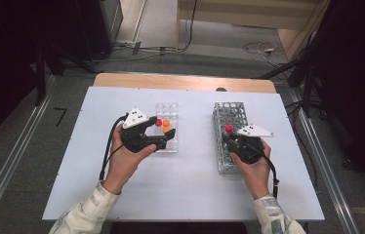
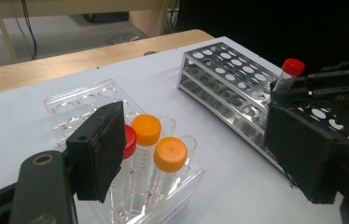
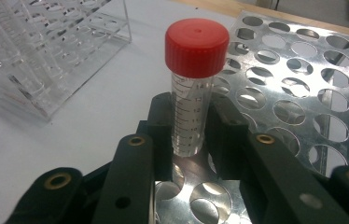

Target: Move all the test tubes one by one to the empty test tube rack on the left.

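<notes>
We are clamping right gripper point(image 3: 189, 133) on red-capped tube point(image 3: 192, 88), standing upright in metal rack point(image 3: 303, 79). We are holding left gripper point(image 2: 186, 154) released, straddling clear rack point(image 2: 77, 105) with two orange-capped tubes point(image 2: 147, 130) and one red.

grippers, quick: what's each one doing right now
left gripper: open, jaws either side of the clear rack's capped tubes.
right gripper: shut on the red-capped tube over the metal rack.

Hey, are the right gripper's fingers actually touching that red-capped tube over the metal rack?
Touching. In the right gripper view both fingers press against the clear wall of the red-capped tube, no gap either side, above the metal rack.
</notes>
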A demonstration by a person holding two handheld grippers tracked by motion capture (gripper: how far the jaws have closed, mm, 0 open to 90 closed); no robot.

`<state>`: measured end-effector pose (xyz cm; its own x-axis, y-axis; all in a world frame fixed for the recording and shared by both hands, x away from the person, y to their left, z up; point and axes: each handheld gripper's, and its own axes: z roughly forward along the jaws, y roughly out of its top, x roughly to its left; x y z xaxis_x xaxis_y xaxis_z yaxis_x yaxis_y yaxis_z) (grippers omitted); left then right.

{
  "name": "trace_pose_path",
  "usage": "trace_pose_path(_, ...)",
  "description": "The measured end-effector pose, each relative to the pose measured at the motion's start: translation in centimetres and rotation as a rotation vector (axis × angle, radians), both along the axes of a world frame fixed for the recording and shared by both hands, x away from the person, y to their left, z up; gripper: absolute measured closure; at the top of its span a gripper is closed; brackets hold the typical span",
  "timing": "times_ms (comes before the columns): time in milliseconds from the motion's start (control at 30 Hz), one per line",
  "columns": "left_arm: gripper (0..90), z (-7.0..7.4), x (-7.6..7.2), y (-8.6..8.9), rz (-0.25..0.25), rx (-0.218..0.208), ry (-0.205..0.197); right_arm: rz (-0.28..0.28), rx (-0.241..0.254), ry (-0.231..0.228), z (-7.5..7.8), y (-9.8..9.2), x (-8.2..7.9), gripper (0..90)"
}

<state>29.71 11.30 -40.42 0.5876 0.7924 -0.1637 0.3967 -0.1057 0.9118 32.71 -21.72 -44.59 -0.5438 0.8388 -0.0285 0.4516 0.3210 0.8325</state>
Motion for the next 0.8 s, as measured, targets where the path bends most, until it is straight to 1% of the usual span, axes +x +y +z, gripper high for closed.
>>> trace_pose_path(133,21.8,0.0,0.0,0.0,0.003,-0.003,-0.001,0.001,0.014,-0.024,0.4,0.0,-0.3,71.7)
trace_pose_path(233,22.0,0.1,0.0,0.0,0.007,-0.003,-0.004,0.001,0.031,-0.043,1.0,-0.1,-0.6,72.0)
trace_pose_path(500,22.0,0.1,-0.1,0.0,0.009,-0.003,-0.006,-0.008,0.075,-0.129,3.8,-0.7,-1.7,72.1)
trace_pose_path(633,22.0,0.1,-0.1,0.0,0.003,-0.001,-0.006,0.007,0.091,-0.144,4.8,-0.6,-2.3,72.1)
trace_pose_path(800,22.1,0.1,-0.1,0.1,0.004,-0.005,-0.006,0.032,0.094,-0.142,5.1,-0.1,-2.8,72.1)
